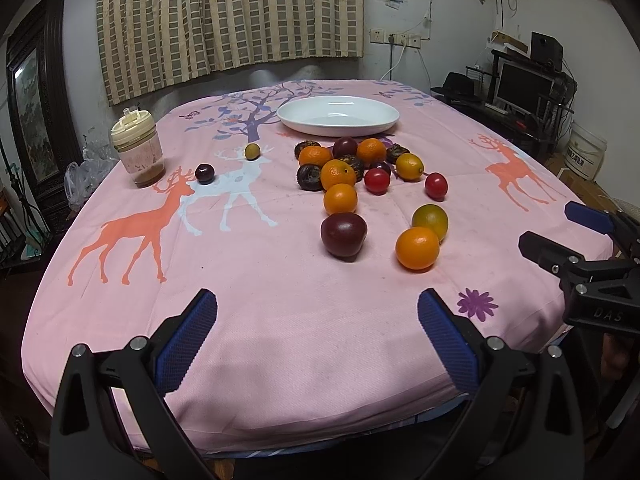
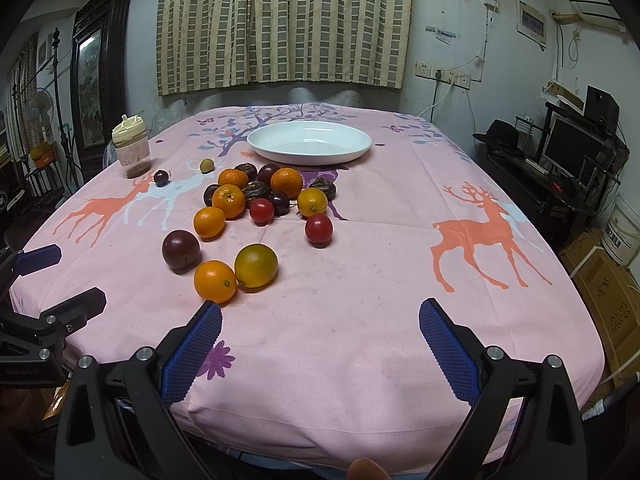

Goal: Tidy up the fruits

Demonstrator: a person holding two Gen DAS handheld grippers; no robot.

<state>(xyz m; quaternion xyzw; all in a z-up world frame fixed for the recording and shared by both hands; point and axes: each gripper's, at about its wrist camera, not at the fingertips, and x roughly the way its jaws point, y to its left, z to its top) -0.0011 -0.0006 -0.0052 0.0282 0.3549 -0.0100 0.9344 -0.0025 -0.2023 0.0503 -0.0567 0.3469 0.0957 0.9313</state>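
Both grippers are hovering over the near edge of the pink deer-print tablecloth [image 1: 280,340], and both are standing wide apart with nothing between their blue pads — the left gripper [image 1: 317,312] is sitting released at the bottom of its own view, and the right gripper [image 2: 320,320] is doing the same in its view. The fruits are lying loose on the cloth, none of them in the white plate [image 2: 310,152], which is resting empty at the far middle of the table. Just in front of the plate a cluster of oranges, red and dark purple fruits [image 2: 264,196] is crowding together, several touching. Nearer the grippers, a dark purple fruit [image 2: 181,249], an orange [image 2: 215,282] and a yellow-green fruit [image 2: 256,266] are sitting apart from the cluster, the last two touching. Off to the left, a small dark fruit [image 1: 205,173] and a small olive-green one [image 1: 252,151] are lying alone near a lidded jar [image 1: 136,148].
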